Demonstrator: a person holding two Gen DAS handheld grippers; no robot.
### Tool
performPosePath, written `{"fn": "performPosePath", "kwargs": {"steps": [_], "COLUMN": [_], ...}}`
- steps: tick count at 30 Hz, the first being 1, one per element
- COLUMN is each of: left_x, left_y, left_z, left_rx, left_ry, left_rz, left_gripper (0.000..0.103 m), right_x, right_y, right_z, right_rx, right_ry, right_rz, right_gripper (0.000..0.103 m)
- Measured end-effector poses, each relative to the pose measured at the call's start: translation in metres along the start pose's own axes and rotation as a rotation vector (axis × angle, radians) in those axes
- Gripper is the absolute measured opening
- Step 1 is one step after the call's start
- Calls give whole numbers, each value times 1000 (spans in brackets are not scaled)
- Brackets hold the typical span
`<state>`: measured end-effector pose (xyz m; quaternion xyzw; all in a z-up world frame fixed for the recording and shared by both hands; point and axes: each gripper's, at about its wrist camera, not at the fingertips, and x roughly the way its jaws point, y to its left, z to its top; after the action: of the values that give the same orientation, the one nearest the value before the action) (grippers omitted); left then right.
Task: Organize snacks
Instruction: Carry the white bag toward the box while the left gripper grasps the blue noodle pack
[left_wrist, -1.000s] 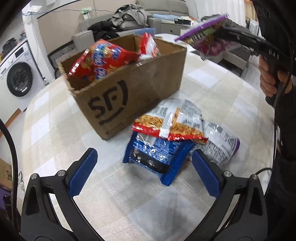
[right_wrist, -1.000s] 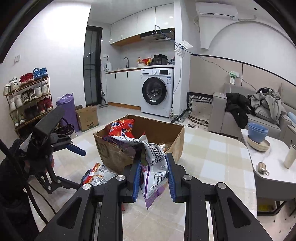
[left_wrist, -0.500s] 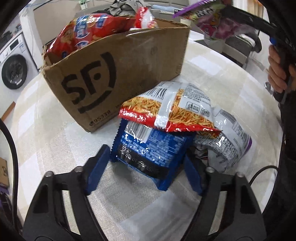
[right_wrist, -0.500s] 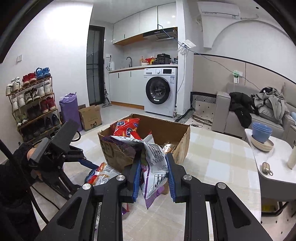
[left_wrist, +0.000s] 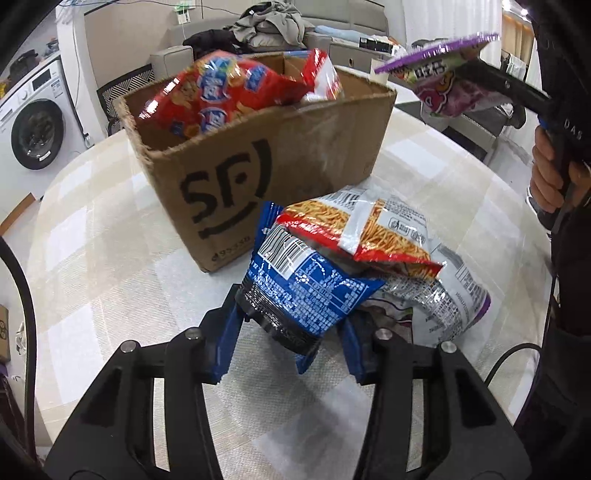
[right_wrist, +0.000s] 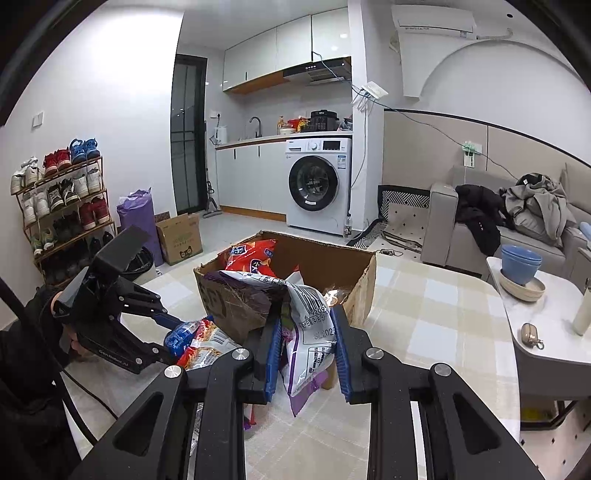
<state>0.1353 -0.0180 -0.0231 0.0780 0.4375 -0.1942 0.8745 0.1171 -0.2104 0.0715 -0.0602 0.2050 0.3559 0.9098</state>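
A blue snack bag (left_wrist: 310, 291) lies in front of the cardboard box (left_wrist: 295, 155), its near end crumpled between the pads of my left gripper (left_wrist: 291, 339), whose jaws are closing on it. A red noodle-snack bag (left_wrist: 362, 229) rests on top of it, and a silver-and-purple bag (left_wrist: 458, 295) lies beneath to the right. The box holds a red snack bag (left_wrist: 218, 99). My right gripper (right_wrist: 306, 354) is shut on a white-and-purple snack bag (right_wrist: 314, 332), held in the air near the box's right corner.
The box stands on a round table with a checked cloth (left_wrist: 92, 240). A person's hand (left_wrist: 550, 177) grips the right tool at the table's right edge. A side table (right_wrist: 546, 332) with blue bowls (right_wrist: 521, 266) stands to the right. A washing machine (right_wrist: 317, 188) is behind.
My left gripper moved in over the blue bag and its wide jaws narrowed onto it, tipping the bag's near end up. The right gripper kept still with its bag.
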Motion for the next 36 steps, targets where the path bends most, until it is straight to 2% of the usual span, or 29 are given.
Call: {"fn": "performPosePath", "kwargs": {"steps": [13, 23, 29, 36], "left_x": [-65, -120, -126, -96], "left_y": [13, 29, 41, 41], "left_z": [10, 21, 25, 40], "left_rx": [-57, -126, -193, -227], "left_ry": [-132, -228, -249, -261], "left_rz": [5, 56, 75, 97], "left_gripper": [45, 45, 45, 45], "right_x": [-6, -7, -7, -1], "right_y": [-1, -4, -3, -1], "right_z": [2, 6, 9, 15], "right_rx": [27, 91, 135, 190], "right_ry": [-47, -101, -133, -158], "right_rz": [-4, -27, -47, -70], "right_gripper": [26, 26, 26, 26]}}
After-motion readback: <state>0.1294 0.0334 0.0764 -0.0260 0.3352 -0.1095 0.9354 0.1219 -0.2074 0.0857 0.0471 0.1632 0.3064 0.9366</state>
